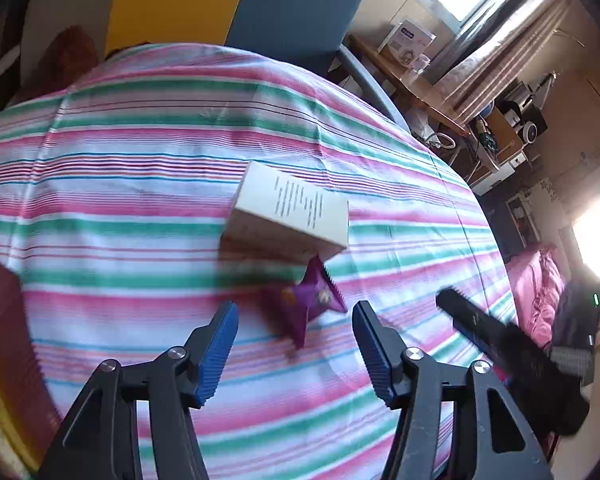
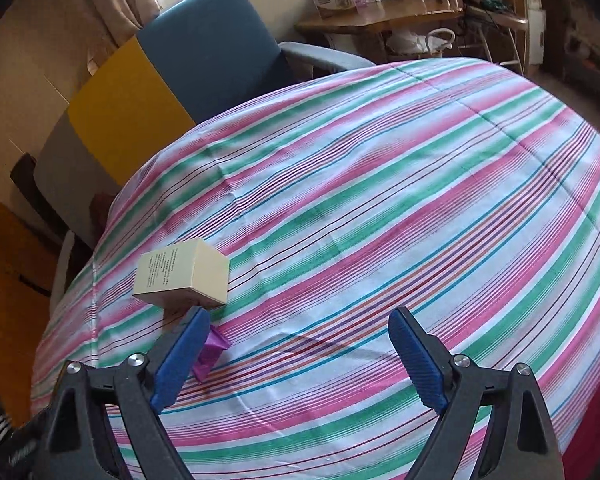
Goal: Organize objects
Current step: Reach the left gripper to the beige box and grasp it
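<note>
A: Purple packet (image 1: 306, 306)? Tongs status?
B: Lower centre of frame on striped cloth (image 1: 140, 184), just ahead of left gripper (image 1: 296, 350), touching cream box (image 1: 290, 214). Both left and right gripper (image 2: 296, 354) spread wide, nothing held.

A lived-in home room: a worktop under a striped tablecloth (image 2: 380, 200), a blue armchair (image 2: 220, 60) beside it, curtains (image 1: 500, 60) at a window, and a cluttered wooden side table (image 2: 380, 20).
</note>
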